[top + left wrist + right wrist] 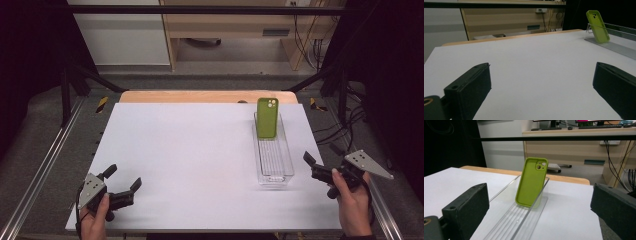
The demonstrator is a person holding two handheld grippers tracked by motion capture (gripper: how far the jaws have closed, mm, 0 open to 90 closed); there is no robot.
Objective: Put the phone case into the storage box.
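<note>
Upright green phone case (267, 118) in clear tray (280, 172), both claws apart

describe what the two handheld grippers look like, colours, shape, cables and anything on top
Both the left gripper and the right gripper are black, each with two blocky, flat-faced jaws. A grey three-cornered plate with small holes sits on top of each. A black cable trails from the left one. The person's hands are bare, with a dark cuff at the right wrist.

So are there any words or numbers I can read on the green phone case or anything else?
None can be read.
The green phone case is plain, with no words or logo.
The clear tray it leans in has no label.
The white table has no writing.
</note>
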